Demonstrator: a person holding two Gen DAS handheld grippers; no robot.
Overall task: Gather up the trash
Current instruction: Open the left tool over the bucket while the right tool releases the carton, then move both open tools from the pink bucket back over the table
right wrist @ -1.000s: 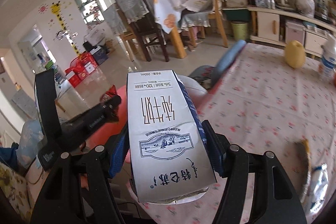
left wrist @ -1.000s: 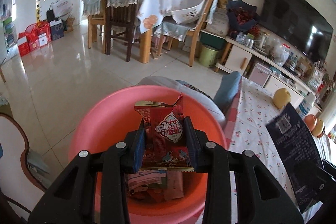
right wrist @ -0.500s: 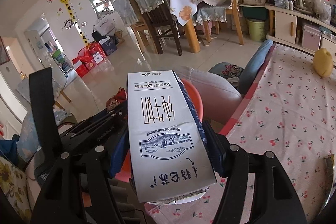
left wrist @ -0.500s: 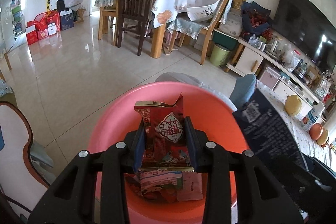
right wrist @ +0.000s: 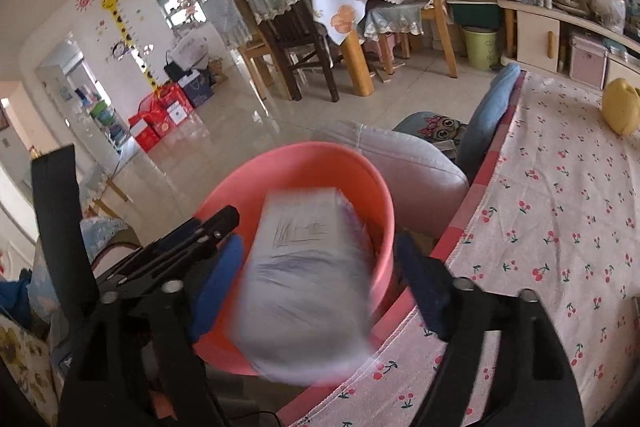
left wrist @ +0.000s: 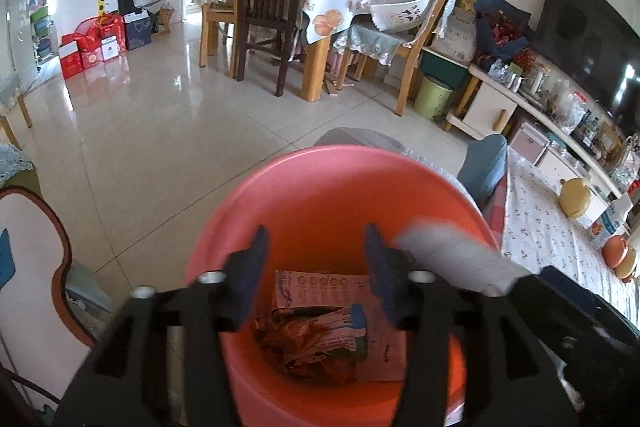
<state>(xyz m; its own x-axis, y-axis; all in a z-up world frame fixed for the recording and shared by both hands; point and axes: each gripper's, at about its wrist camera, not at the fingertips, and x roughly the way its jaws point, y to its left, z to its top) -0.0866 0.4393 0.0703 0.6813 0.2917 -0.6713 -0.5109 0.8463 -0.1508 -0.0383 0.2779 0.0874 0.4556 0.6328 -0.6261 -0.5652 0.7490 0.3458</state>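
Note:
A pink plastic bin (left wrist: 320,195) stands beside the table; it also shows in the right wrist view (right wrist: 372,195). My left gripper (left wrist: 314,271) is open and empty over the bin, above crumpled wrappers (left wrist: 320,331) lying at its bottom. My right gripper (right wrist: 320,283) is open; the white milk carton (right wrist: 304,279) is blurred, loose between the spread jaws, over the bin. The carton also shows blurred at the bin's right rim in the left wrist view (left wrist: 452,255).
A table with a cherry-print cloth (right wrist: 560,227) lies to the right, with a yellow object (right wrist: 620,105) on it. A grey cushioned seat (right wrist: 408,163) sits behind the bin. Dining table and chairs (left wrist: 304,11) stand across the tiled floor.
Both grippers opened. The red snack wrapper left my left gripper and lies in the bin. The milk carton came loose from my right gripper and is dropping towards the bin.

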